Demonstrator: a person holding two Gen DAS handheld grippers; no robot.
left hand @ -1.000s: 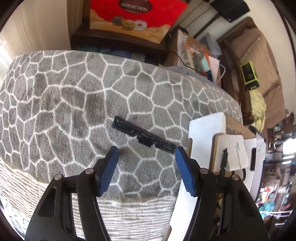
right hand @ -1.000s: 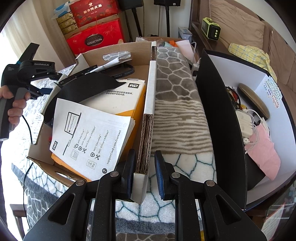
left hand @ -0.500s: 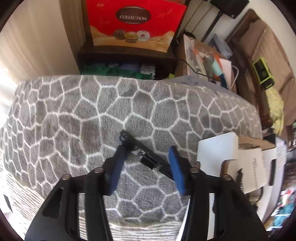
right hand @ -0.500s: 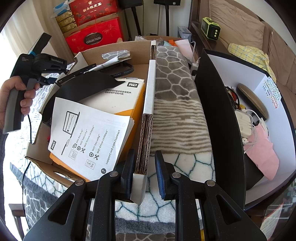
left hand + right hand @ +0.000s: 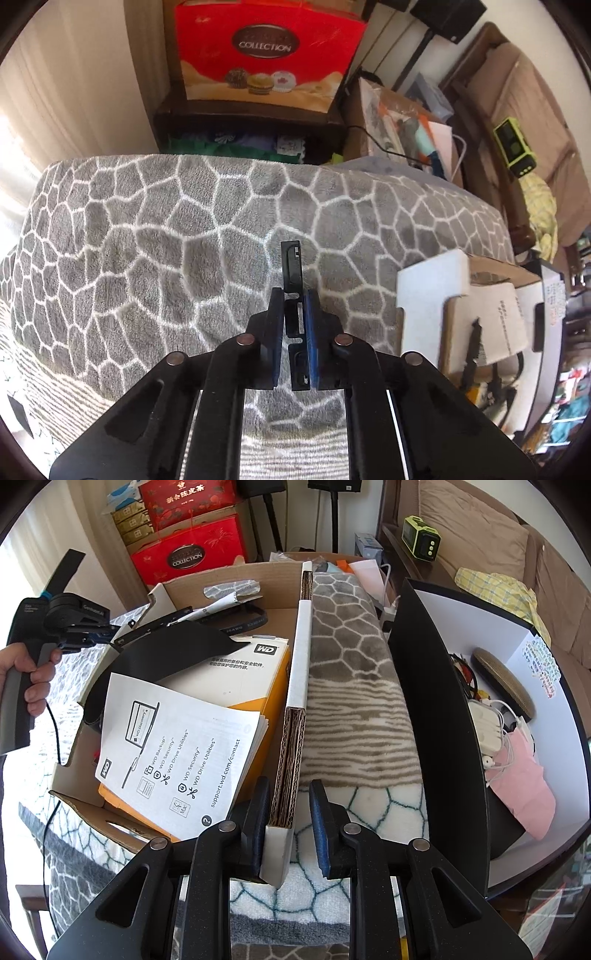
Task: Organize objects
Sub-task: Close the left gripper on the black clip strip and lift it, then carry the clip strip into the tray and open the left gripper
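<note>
My left gripper [image 5: 293,295] is shut on a long black plastic strip [image 5: 291,266] and holds it above the grey patterned blanket [image 5: 147,229]. The strip sticks out ahead of the fingers. In the right wrist view the left gripper [image 5: 107,635] shows at the far left with the strip [image 5: 147,626] over the edge of the cardboard box [image 5: 77,801]. My right gripper [image 5: 288,794] straddles the box's upright cardboard wall [image 5: 299,672]; the left pad touches the wall, the right pad stands a little off it.
The cardboard box holds a WD box [image 5: 236,679], a manual [image 5: 177,746], a black sheet [image 5: 173,646] and cables. A black-and-white bin [image 5: 443,709] with cables and a pink pouch stands right. A red gift box [image 5: 266,51] sits behind the blanket.
My left gripper came down over the strip lying on the blanket, closed on it and lifted it. My right gripper's jaws opened slightly around the cardboard wall.
</note>
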